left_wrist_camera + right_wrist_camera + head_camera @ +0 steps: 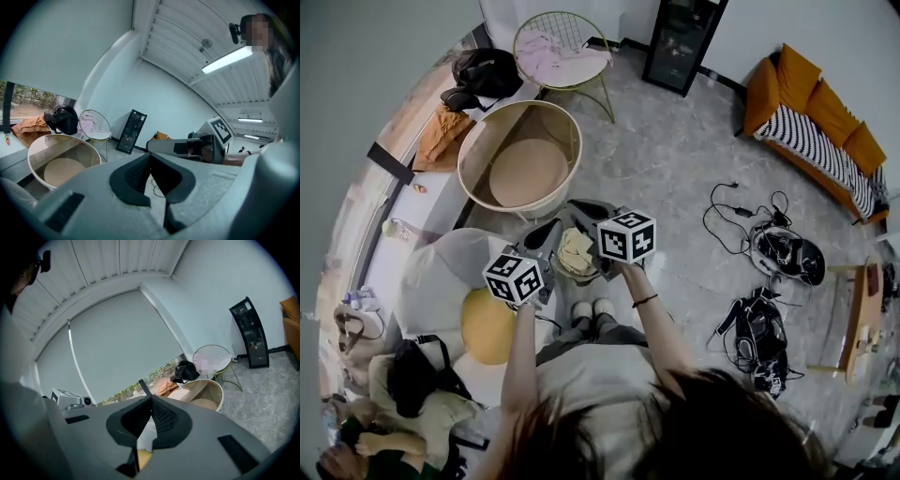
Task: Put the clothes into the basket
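Left gripper (150, 157) and right gripper (151, 398): pressed together, empty. Spread 1 before dropping onto the crumpled cream cloth (575, 251) beneath them, round beige basket (500, 128) just ahead.

You, operator:
- dark hair (712, 422)
- pale short-sleeved top (581, 375)
- grey trousers (605, 333)
- white shoes (592, 308)
- dark band (645, 301) on the right wrist

Left gripper (549, 228) and right gripper (583, 206):
- grey shells
- black ribbed pads (133, 174)
- a black-and-white marker cube (514, 278) on each
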The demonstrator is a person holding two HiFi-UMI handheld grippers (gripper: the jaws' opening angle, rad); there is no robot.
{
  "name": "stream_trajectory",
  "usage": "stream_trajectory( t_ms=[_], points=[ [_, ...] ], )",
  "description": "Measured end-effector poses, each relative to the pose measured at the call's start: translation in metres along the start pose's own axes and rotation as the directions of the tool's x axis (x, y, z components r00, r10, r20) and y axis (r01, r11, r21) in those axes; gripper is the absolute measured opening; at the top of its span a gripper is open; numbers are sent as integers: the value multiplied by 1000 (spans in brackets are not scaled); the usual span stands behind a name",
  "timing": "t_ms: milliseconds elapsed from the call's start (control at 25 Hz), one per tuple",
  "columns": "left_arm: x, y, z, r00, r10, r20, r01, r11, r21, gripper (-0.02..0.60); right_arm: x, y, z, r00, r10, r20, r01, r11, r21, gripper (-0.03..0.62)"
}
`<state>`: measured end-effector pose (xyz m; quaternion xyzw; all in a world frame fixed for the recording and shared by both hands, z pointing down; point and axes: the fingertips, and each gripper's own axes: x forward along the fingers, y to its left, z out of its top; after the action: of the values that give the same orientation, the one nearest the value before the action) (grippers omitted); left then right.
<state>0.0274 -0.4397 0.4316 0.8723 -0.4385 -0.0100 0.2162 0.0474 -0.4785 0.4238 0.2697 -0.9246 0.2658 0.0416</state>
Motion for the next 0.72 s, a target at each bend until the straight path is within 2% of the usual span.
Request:
stream_trajectory(
  t_ms=[720],
  points=[
    [3, 4, 5, 1000, -2, -1, 2, 1000, 5, 11, 3, 2, 9, 999, 39, 32, -39, 999, -9, 8]
  ],
)
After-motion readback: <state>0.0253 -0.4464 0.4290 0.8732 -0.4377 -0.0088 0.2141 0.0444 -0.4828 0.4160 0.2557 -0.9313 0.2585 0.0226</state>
